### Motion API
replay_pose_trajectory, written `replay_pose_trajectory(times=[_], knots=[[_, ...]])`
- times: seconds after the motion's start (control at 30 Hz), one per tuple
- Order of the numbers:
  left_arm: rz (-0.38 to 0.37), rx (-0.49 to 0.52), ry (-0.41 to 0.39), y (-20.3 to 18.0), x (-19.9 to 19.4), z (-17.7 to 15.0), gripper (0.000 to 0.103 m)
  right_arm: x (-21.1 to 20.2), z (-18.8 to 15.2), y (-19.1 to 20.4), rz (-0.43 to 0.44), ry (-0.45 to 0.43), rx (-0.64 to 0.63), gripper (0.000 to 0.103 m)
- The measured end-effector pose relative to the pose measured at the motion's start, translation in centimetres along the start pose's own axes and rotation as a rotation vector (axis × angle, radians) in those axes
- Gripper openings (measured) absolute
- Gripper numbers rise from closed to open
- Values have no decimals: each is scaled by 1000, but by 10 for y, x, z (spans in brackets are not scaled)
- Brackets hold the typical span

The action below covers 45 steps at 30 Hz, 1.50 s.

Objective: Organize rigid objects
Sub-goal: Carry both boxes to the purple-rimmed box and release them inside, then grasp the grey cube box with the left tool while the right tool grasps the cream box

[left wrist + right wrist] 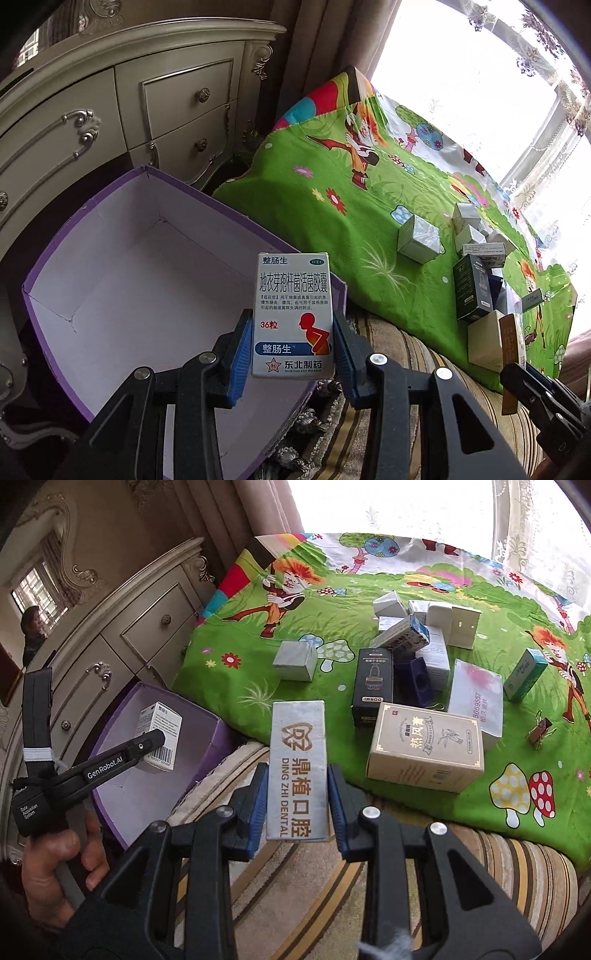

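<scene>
Left tool (293, 343) clamps the medicine box (291, 314) over the purple bin (110, 273), ready to drop it in; right tool (297, 805) grips the dental box (298, 768), waiting its turn.

Dental box (298, 771) between right hand-held gripper (297, 805) pads, above striped sofa (332, 893).

**Counts: grippers, boxes, bin, clip**

Two grippers: left gripper (293, 317), right gripper (297, 770). One box clamped in each: white medicine box (291, 288), silver dental box (297, 738). One purple bin (147, 295). Roughly a dozen loose boxes (424, 746) on one green cloth (258, 672); pile overlapping, exact count unclear. One binder clip (541, 731).
</scene>
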<state>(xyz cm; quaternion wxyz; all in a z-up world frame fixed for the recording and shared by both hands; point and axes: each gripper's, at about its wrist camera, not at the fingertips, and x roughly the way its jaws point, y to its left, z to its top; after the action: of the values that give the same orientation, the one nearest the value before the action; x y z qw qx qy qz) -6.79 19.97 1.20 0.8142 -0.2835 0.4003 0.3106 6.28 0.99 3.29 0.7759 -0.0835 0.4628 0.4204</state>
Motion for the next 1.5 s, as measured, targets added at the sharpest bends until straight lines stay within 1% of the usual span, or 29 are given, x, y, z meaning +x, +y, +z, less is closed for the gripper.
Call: replay_pose_trajectory(times=[0.23, 0.43, 0.53, 0.6, 0.63, 0.67, 0.7, 0.73, 0.8, 0.9, 1.03, 1.13, 1.17, 1.2, 1.23, 1.27, 1.33, 1.43, 1.5], knots=[[51, -73, -13, 37, 0, 3, 41, 32, 15, 67, 103, 52, -146, 36], [85, -130, -14, 65, 1, 5, 41, 57, 12, 114, 187, 106, -243, 36], [107, -154, -16, 74, 2, 6, 42, 69, 10, 129, 216, 127, -275, 36], [119, -161, -8, 78, 4, 7, 45, 74, 8, 134, 220, 139, -283, 43], [127, -162, -4, 79, 5, 7, 48, 76, 7, 135, 215, 140, -285, 55], [137, -163, -2, 80, 7, 6, 52, 77, 6, 135, 212, 138, -286, 65], [144, -164, -1, 80, 7, 5, 55, 77, 5, 135, 210, 137, -284, 67], [147, -163, 0, 80, 8, 5, 56, 77, 5, 134, 208, 137, -279, 68], [162, -156, 2, 78, 9, 5, 58, 75, 5, 129, 201, 131, -269, 69], [191, -124, -11, 69, 9, 5, 65, 67, 6, 121, 152, 105, -258, 72], [269, -46, -65, 49, 2, 7, 67, 49, 8, 106, 75, 24, -243, 77], [272, 25, -117, 30, -7, 10, 73, 33, 10, 91, -6, -39, -215, 81], [272, 40, -128, 24, -10, 10, 76, 28, 10, 86, -34, -57, -204, 82], [285, 62, -141, 16, -12, 11, 79, 24, 10, 81, -57, -71, -193, 82], [295, 89, -159, 8, -14, 11, 79, 19, 11, 75, -78, -85, -177, 83], [291, 115, -176, 1, -16, 11, 79, 15, 11, 69, -94, -99, -163, 83], [247, 153, -194, -12, -18, 11, 79, 8, 10, 57, -147, -117, -140, 83], [188, 180, -177, -28, -14, 12, 79, -3, 8, 37, -185, -147, -86, 83], [130, 192, -152, -37, -10, 11, 79, -10, 6, 25, -214, -165, -54, 83]])
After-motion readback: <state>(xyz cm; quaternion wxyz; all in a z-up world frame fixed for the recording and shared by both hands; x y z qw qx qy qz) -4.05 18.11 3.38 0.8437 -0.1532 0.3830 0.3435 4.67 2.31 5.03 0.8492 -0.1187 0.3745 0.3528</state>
